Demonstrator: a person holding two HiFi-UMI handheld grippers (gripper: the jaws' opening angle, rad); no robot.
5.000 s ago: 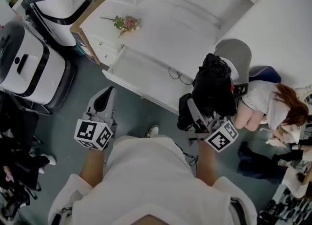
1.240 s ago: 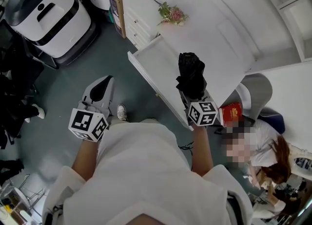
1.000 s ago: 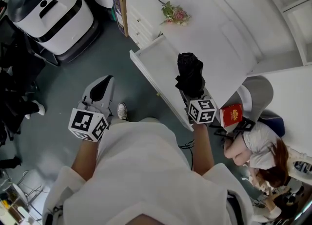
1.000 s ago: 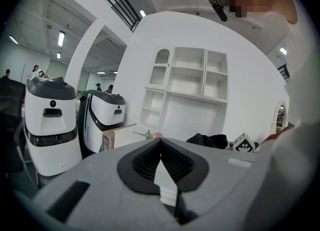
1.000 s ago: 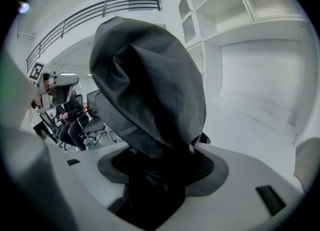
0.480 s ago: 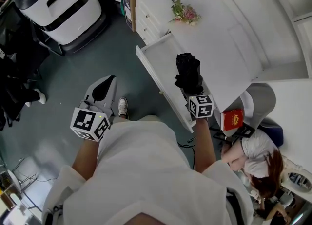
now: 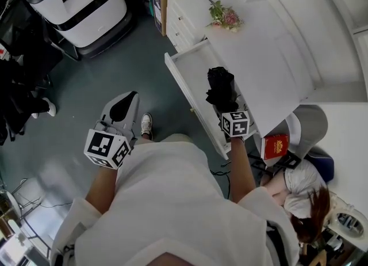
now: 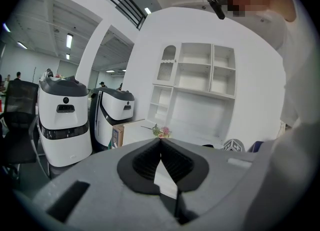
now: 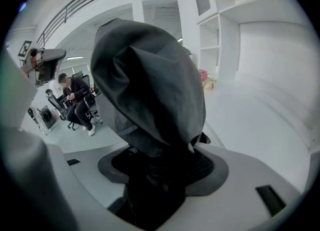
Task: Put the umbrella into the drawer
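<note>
floor and furniture: grey-green floor (image 7: 161, 86), with a white cabinet (image 7: 276, 52) on the right of the head view; its drawer (image 7: 191, 73) is pulled out over the floor and the inside is bare.
umbrella (image 7: 220, 86): folded and black, over the drawer's nearer half; i cannot tell whether it touches the bottom.
right gripper (image 7: 225, 106): jaws clamped on the umbrella's near end, spread fairly wide by the bundle.
long axis: the umbrella runs away from the person, roughly along the drawer's length but a little skewed to it.
left gripper (image 7: 127, 101): jaws together on nothing, over the floor, well apart from the drawer; the right one is far nearer.
edges: the drawer front is just left of the umbrella and the cabinet edge just right.
open room: the drawer's far half is free; i judge a slight turn would line the umbrella up before it is laid flat.
clear of path: flowers (image 7: 225, 16) on the cabinet top.
</note>
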